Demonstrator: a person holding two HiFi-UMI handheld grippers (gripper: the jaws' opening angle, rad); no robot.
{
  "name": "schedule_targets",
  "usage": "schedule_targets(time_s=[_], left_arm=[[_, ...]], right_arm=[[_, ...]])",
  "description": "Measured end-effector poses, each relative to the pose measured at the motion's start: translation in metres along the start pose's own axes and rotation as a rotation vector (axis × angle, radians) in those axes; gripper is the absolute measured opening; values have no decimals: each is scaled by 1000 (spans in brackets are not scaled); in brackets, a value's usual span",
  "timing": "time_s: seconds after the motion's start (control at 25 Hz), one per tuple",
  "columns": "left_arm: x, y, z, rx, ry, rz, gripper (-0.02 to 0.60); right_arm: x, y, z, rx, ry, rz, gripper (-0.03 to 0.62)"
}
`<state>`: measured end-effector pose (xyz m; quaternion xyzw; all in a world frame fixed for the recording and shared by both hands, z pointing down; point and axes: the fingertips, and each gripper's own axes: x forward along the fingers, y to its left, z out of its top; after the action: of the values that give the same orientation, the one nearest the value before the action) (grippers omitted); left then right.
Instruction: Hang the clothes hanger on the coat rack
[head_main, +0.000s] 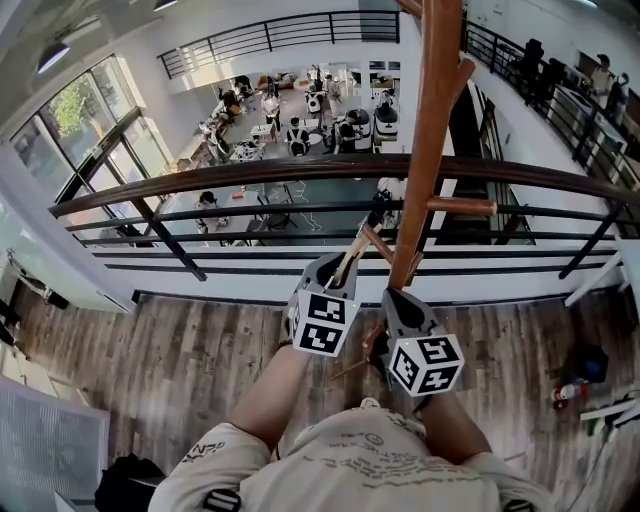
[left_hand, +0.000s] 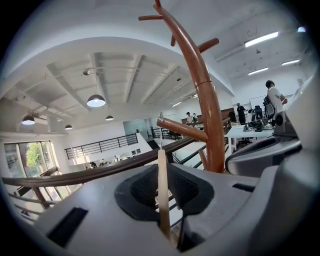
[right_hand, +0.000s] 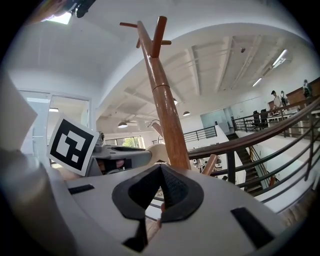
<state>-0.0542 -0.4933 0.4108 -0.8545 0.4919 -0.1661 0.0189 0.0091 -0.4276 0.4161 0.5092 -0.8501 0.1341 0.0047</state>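
Mezzanine floor (head_main: 150, 350) of grey wood planks ends at a dark railing (head_main: 250, 172) above an open office. The wooden coat rack (head_main: 432, 130) stands at that edge, right in front of the person. The left tool (head_main: 338, 268) is pressed together on the clothes hanger (left_hand: 163, 190), a thin pale wooden one seen edge-on. Its wire hook (left_hand: 161, 131) rises just beside a lower peg (left_hand: 182, 129); whether it rests there I cannot tell. The right tool (head_main: 398, 298) appears closed on the hanger's lower part, close to the pole. The hanger looks light, stiff and smooth, so a grip on the wood near the hook should keep it from swinging.
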Motion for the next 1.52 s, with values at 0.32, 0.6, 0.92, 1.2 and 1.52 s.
schedule_targets(time_s=[0.32, 0.6, 0.92, 1.2, 1.52], left_arm=[[3, -19, -4, 10, -15, -25, 57], [1, -24, -13, 2, -4, -35, 57], [-3, -37, -18, 20, -5, -54, 57], [-3, -50, -23, 17, -4, -80, 57], [-3, -60, -34, 10, 10, -107, 57]], right_arm=[[-7, -10, -3, 4, 3, -7, -2], [-12, -9, -9, 12, 9, -12, -2], [-18, -8, -15, 12, 18, -15, -2], [-23, -10, -22, 13, 32, -22, -2], [-25, -10, -28, 15, 32, -32, -2]])
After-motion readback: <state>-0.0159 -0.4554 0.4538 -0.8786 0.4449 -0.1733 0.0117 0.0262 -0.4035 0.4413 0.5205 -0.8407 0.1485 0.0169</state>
